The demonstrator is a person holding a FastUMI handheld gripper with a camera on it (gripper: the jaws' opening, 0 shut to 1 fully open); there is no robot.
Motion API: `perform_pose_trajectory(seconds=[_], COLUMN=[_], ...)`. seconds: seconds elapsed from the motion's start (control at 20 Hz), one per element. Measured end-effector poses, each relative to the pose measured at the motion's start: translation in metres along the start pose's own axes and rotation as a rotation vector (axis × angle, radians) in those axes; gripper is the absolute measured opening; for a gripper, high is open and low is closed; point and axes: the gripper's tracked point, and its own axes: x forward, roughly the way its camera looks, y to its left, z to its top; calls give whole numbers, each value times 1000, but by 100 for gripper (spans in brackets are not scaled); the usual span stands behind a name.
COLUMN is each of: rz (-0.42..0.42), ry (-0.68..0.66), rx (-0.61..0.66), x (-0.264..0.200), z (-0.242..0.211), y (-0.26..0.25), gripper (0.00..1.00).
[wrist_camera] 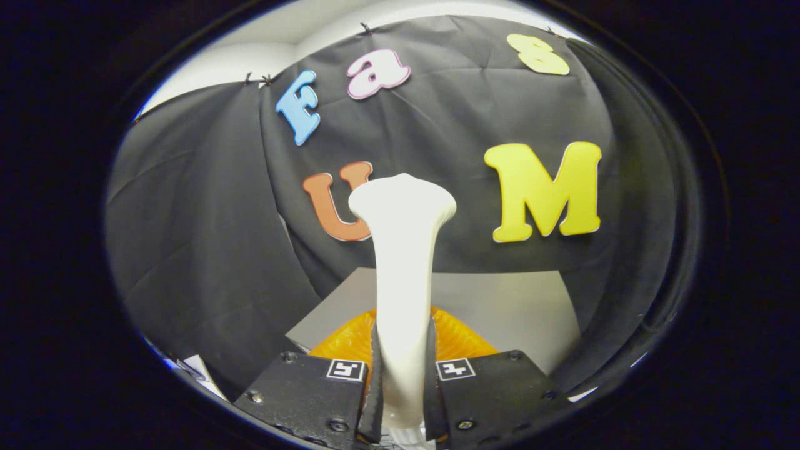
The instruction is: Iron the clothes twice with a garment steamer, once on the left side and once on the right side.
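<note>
Two fingers [375, 381] is all that's doing the holding here, and they're squeezed in on the neck of the white steamer [403, 262], one on each side, so the gripper [403, 387] is clamped shut on it, no slack that I can see. The steamer runs up from between the fingers and flares out into a wide head at the top, which sits up in front of the black cloth wall [187, 237] rather than against any fabric. My guess is it's held by the narrow part because that's the only bit slim enough for the fingers to close round, and it leaves the head free to sweep. Down below, just ahead of the fingers and partly behind the steamer's neck, there's an orange ribbed thing [459, 340] lying on a grey board [519, 306]. I'm assuming that's the clothes laid out flat for steaming, but so little of it shows that I can't swear to it. The head looks well above it and pointed away, so I'd say neither the left pass nor the right pass is happening at this instant.
</note>
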Motion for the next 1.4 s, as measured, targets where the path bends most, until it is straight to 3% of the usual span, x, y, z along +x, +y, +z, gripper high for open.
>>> perform_pose_trajectory(seconds=[0.2, 0.6, 0.7, 1.05, 1.4], rz=[-10, -152, -141, -290, -410], ry=[-94, -269, -310, -386, -385], rx=[-29, -58, -46, -91, -118], x=[-51, -152, -180, -255, -273], z=[23, 59, 64, 75, 71], y=[-18, -87, -102, -168, -215], gripper=[28, 28, 28, 28, 28])
